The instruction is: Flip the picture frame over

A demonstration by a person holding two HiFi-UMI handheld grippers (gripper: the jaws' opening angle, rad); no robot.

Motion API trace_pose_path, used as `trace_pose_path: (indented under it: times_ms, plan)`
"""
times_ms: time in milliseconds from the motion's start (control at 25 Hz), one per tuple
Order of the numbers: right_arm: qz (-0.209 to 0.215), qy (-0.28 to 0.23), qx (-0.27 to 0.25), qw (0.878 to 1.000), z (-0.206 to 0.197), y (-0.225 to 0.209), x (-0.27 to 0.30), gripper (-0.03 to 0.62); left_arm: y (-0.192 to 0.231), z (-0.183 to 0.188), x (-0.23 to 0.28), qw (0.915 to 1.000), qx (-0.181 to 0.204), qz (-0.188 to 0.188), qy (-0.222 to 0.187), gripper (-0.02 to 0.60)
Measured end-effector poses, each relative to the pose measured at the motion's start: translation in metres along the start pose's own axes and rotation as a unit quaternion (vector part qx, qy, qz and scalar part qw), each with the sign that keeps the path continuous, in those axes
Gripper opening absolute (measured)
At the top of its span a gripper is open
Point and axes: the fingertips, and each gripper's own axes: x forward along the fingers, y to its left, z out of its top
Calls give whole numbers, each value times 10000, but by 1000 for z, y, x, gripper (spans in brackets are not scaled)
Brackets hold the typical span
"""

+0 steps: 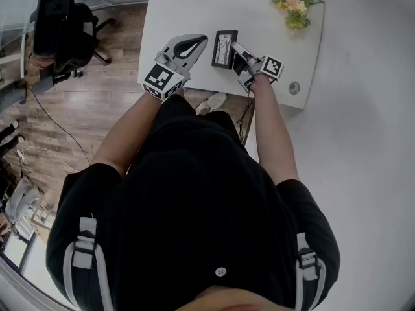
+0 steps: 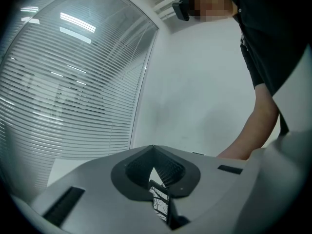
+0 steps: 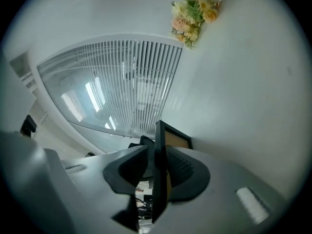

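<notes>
Black shirt [image 1: 194,193] is filling the bottom of the head view, and beyond it I am holding both tongs over the near edge of the white table [image 1: 181,5]. My left gripper [image 1: 202,39] is carrying nothing, its jaws resting together at the tips, just beside the picture frame [image 1: 224,48]. That frame is sitting near the table's front edge, its tree print showing toward me; whether it is lying flat or tilting I cannot tell. My right gripper [image 1: 237,48] is straddling the frame's right edge, jaws standing slightly apart with the black rim between them, not visibly squeezing. Flowers [image 1: 290,4] are lying at the far right corner.
</notes>
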Motion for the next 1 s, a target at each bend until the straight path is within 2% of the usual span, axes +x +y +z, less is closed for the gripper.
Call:
trace_pose_path:
  times_ms: [240, 320, 440, 600, 760, 840, 1000]
  plan:
    - [-642, -15, -498, 9967, 8, -11, -12, 124, -6, 0, 1, 10000, 61, -9, 16, 5]
    - [-999, 53, -810, 9917, 10, -17, -15, 158, -7, 0, 1, 10000, 80, -2, -6, 5]
    - [-1625, 180, -1295, 9780, 12, -29, -19, 249, -8, 3, 2, 9999, 102, 30, -12, 5]
    - [-2121, 349, -1765, 9606, 15, -35, -21, 325, -10, 7, 2, 9999, 147, 75, -49, 5]
    - [-2738, 557, -2317, 9318, 20, -45, -30, 383, -14, 5, 4, 9997, 197, 153, 12, 5]
    - [-2786, 605, -2508, 9251, 21, -40, -32, 385, -17, 4, 5, 9996, 226, 186, 33, 5]
    - [-2402, 446, -3084, 9194, 25, -2, -30, 383, -24, 6, 5, 9993, 259, 241, 95, 5]
